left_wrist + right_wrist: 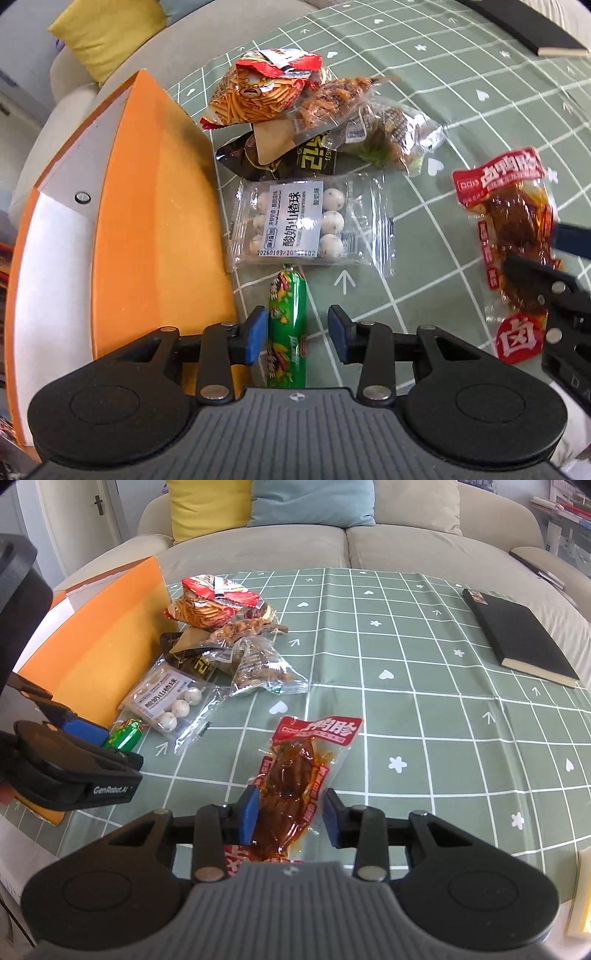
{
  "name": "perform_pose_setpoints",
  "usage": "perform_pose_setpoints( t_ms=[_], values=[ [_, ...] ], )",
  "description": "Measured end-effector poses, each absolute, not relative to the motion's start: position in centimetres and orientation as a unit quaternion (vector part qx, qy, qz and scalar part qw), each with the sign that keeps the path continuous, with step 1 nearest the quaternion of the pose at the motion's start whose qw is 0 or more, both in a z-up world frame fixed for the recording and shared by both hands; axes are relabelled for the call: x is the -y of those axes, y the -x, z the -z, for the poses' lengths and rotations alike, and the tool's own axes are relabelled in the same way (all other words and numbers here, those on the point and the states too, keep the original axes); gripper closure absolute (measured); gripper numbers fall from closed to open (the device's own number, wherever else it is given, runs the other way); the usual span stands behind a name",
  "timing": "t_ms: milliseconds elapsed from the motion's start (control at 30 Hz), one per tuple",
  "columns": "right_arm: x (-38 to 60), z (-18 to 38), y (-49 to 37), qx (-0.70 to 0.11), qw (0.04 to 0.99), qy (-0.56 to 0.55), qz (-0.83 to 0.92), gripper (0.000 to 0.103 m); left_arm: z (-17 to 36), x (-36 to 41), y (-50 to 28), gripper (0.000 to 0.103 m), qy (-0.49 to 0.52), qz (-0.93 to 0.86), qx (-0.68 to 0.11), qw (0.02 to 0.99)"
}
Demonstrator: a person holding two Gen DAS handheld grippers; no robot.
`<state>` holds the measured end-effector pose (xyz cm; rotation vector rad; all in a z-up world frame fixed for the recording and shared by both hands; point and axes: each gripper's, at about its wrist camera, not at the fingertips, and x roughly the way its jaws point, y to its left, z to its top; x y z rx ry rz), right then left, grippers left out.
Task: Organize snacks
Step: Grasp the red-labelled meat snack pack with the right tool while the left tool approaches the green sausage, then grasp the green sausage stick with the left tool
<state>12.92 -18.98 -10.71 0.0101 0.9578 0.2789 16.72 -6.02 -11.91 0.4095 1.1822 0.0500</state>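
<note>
Little looks sorted yet: beside the orange box [155, 221] lie the yogurt-ball pack [299, 221] and a heap of snack bags [295, 110]. The left gripper [297, 334] stands open astride the green sausage [288, 325], nearest the box. The right gripper [288, 812] is open over the red duck-gizzard pouch [295, 775], farther off (pads not pressing). The box's inside is hidden.

Left gripper [297, 334] angled downward, jaws apart, right gripper [289, 815] likewise
</note>
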Motion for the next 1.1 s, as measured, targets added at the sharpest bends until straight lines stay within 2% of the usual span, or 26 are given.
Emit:
perform_pose_setpoints(
  t_ms=[67, 167, 400, 600, 767, 833, 1000, 1100],
  values=[
    [19.0, 10.7, -12.8, -0.459, 0.878, -0.005, -0.133, 0.068, 11.9, 5.3, -17.0, 0.076, -0.167, -0.025, -0.556, 0.814],
    [19.0, 10.8, -12.8, -0.460, 0.878, -0.007, -0.133, 0.068, 11.7, 3.9, -17.1, 0.078, -0.126, -0.014, -0.553, 0.823],
    [18.9, 10.8, -12.8, -0.464, 0.876, -0.006, -0.134, 0.068, 11.5, 2.4, -16.1, 0.078, -0.016, 0.064, -0.553, 0.831],
    [19.6, 10.8, -12.8, -0.490, 0.859, -0.026, -0.148, 0.068, 11.7, 3.2, -15.1, 0.078, 0.034, 0.114, -0.552, 0.825],
    [19.8, 10.9, -12.7, -0.493, 0.857, -0.033, -0.147, 0.066, 12.1, 2.9, -14.9, 0.072, 0.038, 0.114, -0.548, 0.828],
    [19.6, 11.0, -12.6, -0.490, 0.859, -0.029, -0.148, 0.062, 11.9, 3.3, -14.4, 0.068, 0.030, 0.113, -0.546, 0.829],
    [19.1, 11.2, -12.2, -0.474, 0.869, -0.005, -0.142, 0.051, 11.9, 3.5, -14.1, 0.066, 0.005, 0.105, -0.540, 0.835],
    [19.0, 11.3, -12.1, -0.469, 0.872, 0.001, -0.139, 0.048, 11.9, 3.3, -14.0, 0.066, -0.004, 0.102, -0.536, 0.838]
  ],
)
